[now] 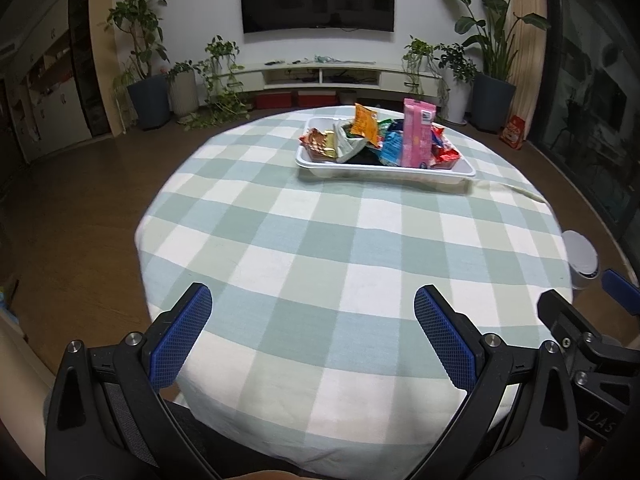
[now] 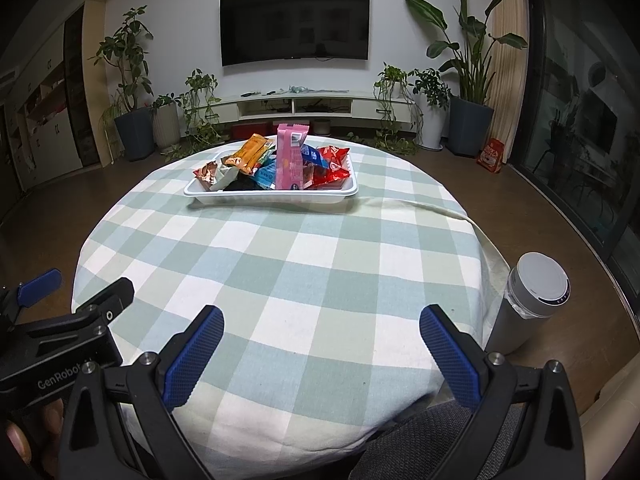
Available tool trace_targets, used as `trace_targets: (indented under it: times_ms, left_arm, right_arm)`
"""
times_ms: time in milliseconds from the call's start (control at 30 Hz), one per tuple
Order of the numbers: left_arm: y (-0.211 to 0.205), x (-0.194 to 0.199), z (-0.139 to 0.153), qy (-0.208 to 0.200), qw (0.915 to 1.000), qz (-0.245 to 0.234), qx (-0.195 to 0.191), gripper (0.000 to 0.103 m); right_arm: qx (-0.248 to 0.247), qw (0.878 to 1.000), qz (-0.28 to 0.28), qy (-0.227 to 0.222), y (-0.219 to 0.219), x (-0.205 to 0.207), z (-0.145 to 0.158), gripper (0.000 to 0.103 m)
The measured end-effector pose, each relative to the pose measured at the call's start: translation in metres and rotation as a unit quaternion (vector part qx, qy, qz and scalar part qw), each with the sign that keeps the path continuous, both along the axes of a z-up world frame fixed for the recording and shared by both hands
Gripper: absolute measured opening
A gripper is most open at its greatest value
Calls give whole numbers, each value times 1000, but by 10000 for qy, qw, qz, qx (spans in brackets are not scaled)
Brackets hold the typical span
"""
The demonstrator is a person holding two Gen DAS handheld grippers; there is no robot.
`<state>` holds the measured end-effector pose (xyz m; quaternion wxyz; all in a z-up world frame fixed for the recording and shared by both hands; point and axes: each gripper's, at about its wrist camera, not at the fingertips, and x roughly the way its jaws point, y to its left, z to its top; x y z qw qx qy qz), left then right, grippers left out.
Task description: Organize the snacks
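Both the left gripper (image 1: pixel 312 320) and right gripper (image 2: pixel 322 340) hang spread, empty, well short of the snack tray (image 2: pixel 272 197) across the table

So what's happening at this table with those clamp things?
A person holds two tongs, left and right, both open and empty, over the near edge of the checked table. Across it sits a white tray piled with snack packets, a pink box upright among them. Nothing is being handled right now.
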<state>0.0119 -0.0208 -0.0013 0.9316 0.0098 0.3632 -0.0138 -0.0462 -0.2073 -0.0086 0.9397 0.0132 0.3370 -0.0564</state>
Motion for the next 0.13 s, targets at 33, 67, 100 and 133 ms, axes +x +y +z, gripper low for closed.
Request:
trace_targets:
  times_ms: [33,67,100,133]
  left_arm:
    - [0,0,1,-26,10000,10,4,103]
    - [1,0,1,-37,10000,15,0,103]
    - [1,0,2,-34,10000,11,-8,103]
    - [1,0,2,-26,10000,-22,-32,103]
  right_arm:
    - [11,10000,1,12,0,1,-1,101]
    - [25,10000,4,28,0,0,-2,101]
    - [29,10000,3,33,0,-2,-4,101]
    - [22,10000,3,35,0,-1,-2,101]
